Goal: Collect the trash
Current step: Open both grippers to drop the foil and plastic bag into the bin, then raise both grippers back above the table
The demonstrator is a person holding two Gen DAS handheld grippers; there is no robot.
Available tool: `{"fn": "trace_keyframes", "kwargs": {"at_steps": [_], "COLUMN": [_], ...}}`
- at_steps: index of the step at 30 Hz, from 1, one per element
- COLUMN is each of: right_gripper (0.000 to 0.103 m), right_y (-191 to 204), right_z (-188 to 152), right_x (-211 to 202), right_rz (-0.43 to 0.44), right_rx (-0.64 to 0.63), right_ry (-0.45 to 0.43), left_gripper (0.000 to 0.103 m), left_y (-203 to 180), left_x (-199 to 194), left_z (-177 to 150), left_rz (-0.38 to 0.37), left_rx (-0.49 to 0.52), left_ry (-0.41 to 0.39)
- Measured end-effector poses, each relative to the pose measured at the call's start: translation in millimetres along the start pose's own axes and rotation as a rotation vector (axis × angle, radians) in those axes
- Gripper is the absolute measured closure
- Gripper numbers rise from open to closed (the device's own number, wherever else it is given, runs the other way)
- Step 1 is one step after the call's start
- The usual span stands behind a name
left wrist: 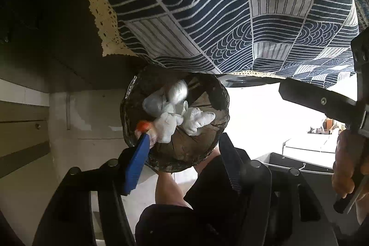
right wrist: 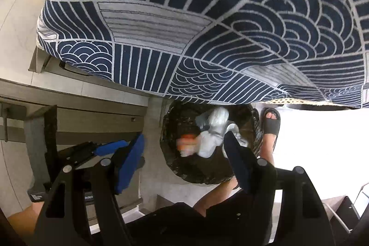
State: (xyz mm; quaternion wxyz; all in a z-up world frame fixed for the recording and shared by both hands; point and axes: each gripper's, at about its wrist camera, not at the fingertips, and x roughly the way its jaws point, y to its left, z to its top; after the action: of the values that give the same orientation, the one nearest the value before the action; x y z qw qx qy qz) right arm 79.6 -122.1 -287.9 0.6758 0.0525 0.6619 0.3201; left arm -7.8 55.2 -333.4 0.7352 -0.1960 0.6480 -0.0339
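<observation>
Both tools hang wide apart and empty, left tool (left wrist: 182,151) and right tool (right wrist: 184,158), above the round black-lined trash bin (left wrist: 203,153) on the floor. Crumpled white tissues (left wrist: 182,119) and an orange scrap (left wrist: 144,125) lie inside, beside the blue wave-patterned cloth-covered desk (left wrist: 207,4).

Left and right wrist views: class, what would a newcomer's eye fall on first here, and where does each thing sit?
First, the navy tablecloth with white wave patterns, filling the top of both views. Below its edge stands a round trash bin lined with a black bag, holding crumpled white tissues and something orange. Both grippers, left and right, hang open above it, beside a sandalled foot.
</observation>
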Motion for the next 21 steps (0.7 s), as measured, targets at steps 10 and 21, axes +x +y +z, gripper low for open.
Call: {"fn": "trace_keyframes", "kwargs": {"at_steps": [10, 21], "right_gripper": [0.032, 0.032], "right_y": [5.9, 38.2], "right_z": [-4.7, -3.8], "right_x": [-11.4, -71.7], "right_rz": [-0.013, -0.078], "right_rx": [-0.008, -0.134], "right_ry": [-0.020, -0.140], "left_gripper": [0.043, 0.043], "left_y": [-5.5, -13.9], "left_x": [-26.8, -96.8], "left_z": [0.5, 11.3], "left_rz": [0.032, 0.027], "left_rx": [0.032, 0.039], "left_ry": [-0.048, -0.168]}}
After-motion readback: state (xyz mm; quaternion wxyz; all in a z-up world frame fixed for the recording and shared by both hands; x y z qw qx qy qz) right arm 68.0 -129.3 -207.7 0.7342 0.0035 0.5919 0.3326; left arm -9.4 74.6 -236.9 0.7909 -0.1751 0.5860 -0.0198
